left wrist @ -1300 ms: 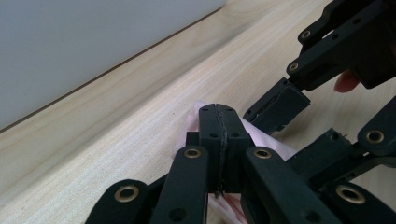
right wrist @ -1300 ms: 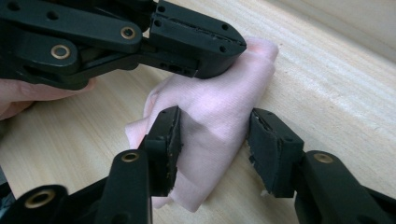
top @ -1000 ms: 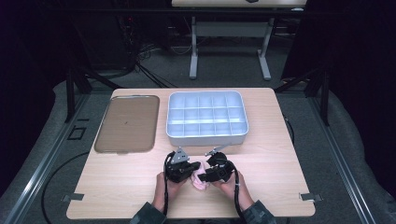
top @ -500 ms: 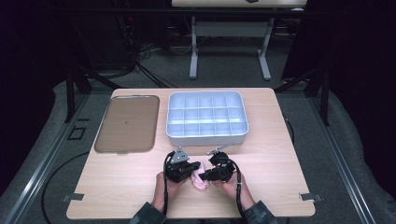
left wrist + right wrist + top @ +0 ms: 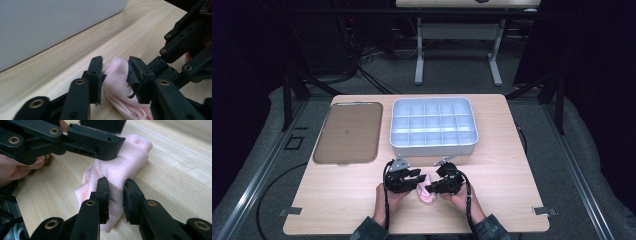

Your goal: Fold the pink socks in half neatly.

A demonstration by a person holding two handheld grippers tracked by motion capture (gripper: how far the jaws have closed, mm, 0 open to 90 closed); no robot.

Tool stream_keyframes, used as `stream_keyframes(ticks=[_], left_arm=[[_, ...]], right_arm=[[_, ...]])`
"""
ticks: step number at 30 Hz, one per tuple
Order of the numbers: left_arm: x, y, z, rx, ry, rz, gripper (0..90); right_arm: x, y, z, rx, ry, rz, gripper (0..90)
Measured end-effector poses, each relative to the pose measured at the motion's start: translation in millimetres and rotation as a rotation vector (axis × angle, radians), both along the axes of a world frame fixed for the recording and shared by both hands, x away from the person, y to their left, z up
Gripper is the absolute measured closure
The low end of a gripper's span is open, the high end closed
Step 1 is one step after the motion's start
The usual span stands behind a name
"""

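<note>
Both grippers pinch the small soft pink cloth [image 5: 120, 170] on the wooden surface [image 5: 512, 170]: left gripper [image 5: 115, 72] jaws clamp one bunched end, right gripper [image 5: 116, 195] jaws nearly closed on a fold.

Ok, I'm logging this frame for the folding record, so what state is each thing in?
pink cloth: bunched, on the table, gripped from both ends.
left gripper: jaws shut on the cloth.
right gripper: jaws shut on the cloth.
compartment bin: upright, empty.
tray: flat, empty.
</note>
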State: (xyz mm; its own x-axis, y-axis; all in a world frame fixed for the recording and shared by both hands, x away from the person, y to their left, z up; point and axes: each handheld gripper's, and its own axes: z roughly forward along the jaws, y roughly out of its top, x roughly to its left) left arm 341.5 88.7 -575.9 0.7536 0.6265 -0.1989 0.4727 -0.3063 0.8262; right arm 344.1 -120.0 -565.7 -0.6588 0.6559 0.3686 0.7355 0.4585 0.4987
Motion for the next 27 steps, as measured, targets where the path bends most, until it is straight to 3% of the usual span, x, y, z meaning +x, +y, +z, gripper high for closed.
stream_keyframes(ticks=[2,5,13,21,27], left_arm=[[-0.3,4.2,2.1,0.008,-0.003,0.038,54.2],[-1.3,10.2,4.6,0.016,-0.006,0.054,44.0],[-10.7,36.0,6.6,0.101,-0.018,0.134,19.4],[-25.6,56.5,-5.9,0.178,-0.007,0.198,13.1],[-27.3,57.2,-13.5,0.205,0.015,0.197,11.1]], right_arm=[[-0.4,0.2,-0.1,0.003,-0.003,-0.002,76.3],[-0.5,-0.3,-0.3,0.005,-0.006,0.001,76.4],[0.5,-3.6,-3.6,0.041,-0.015,0.006,76.5],[-0.6,-3.3,-3.5,0.037,-0.031,0.01,76.5],[0.2,-4.4,-5.0,0.055,-0.027,0.012,76.4]])
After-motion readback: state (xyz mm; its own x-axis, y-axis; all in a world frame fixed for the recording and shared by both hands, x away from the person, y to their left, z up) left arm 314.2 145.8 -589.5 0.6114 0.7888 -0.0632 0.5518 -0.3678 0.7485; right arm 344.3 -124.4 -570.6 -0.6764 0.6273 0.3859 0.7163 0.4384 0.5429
